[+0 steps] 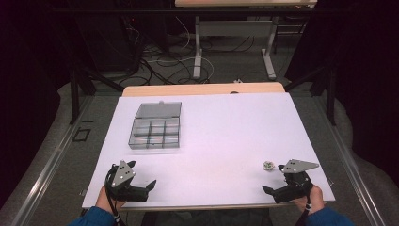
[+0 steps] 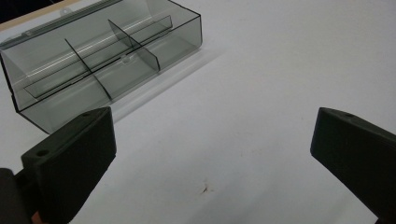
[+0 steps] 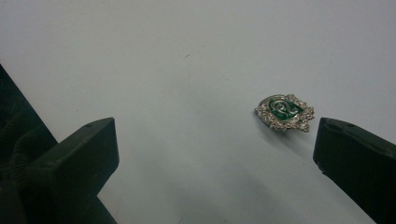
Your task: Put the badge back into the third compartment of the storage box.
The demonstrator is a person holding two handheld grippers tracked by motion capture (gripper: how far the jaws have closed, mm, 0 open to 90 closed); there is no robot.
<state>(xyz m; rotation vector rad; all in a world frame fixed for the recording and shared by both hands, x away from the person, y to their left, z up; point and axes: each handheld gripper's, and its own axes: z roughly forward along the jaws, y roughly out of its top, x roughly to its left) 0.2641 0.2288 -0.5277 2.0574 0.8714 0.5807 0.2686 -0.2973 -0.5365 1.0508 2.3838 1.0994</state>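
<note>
A small silver brooch with a green centre (image 3: 285,112) lies on the white table sheet (image 1: 221,136), just ahead of my right gripper's (image 3: 215,163) right jaw; from above the brooch (image 1: 267,165) sits near the table's front right. My right gripper (image 1: 275,179) rests at the front right edge, jaws wide open, nothing between them. A clear smoky plastic organiser box (image 1: 155,125) with divided compartments and its lid laid back stands at the middle left. My left gripper (image 1: 142,175) rests at the front left edge, open and empty, with the box (image 2: 100,56) beyond its (image 2: 212,158) left jaw.
The sheet covers a wooden table whose far edge (image 1: 202,89) shows bare. Beyond it are cables on the floor (image 1: 160,61) and the legs of another table (image 1: 197,52). A tiny dark speck (image 2: 205,188) marks the sheet between the left jaws.
</note>
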